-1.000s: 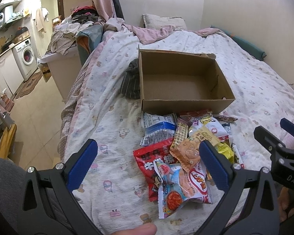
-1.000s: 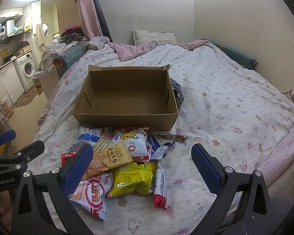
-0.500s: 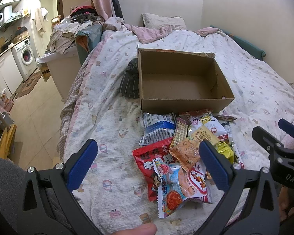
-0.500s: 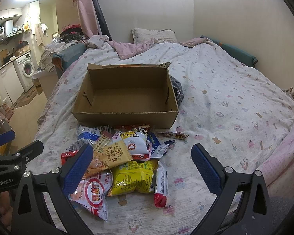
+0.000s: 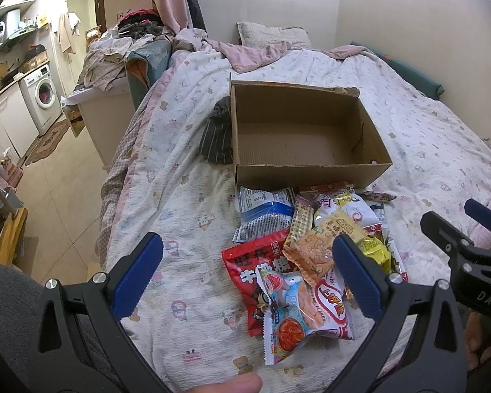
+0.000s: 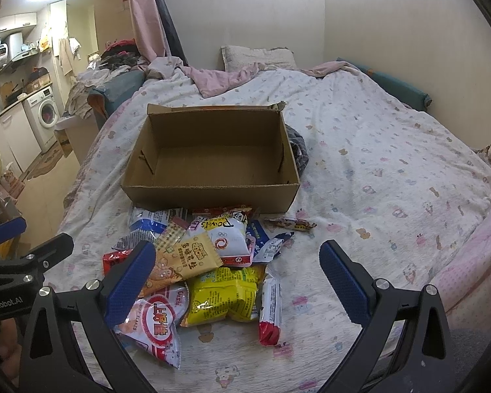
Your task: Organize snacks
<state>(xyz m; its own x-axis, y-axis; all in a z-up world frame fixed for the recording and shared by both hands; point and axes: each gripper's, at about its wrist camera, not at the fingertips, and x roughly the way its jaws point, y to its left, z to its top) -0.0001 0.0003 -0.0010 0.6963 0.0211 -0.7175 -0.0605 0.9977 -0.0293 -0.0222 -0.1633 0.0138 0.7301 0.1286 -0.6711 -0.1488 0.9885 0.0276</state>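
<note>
An empty cardboard box (image 5: 311,163) stands on the bed; it also shows in the right wrist view (image 6: 209,193). A pile of snack packets lies in front of it: a red bag (image 5: 245,262), a blue-white pouch (image 5: 265,209), an orange packet (image 6: 183,262), a yellow bag (image 6: 226,294), a red-white stick (image 6: 270,304). My left gripper (image 5: 245,271) is open and empty above the pile's left side. My right gripper (image 6: 235,278) is open and empty above the yellow bag.
The bed sheet (image 6: 392,170) spreads wide to the right. A dark striped cloth (image 5: 217,134) lies against the box. The bed's left edge drops to the tiled floor (image 5: 65,196). A pillow (image 6: 258,57) and pink blanket lie at the head.
Both grippers have crept slightly forward toward the snack pile. Nothing was taken hold of.
</note>
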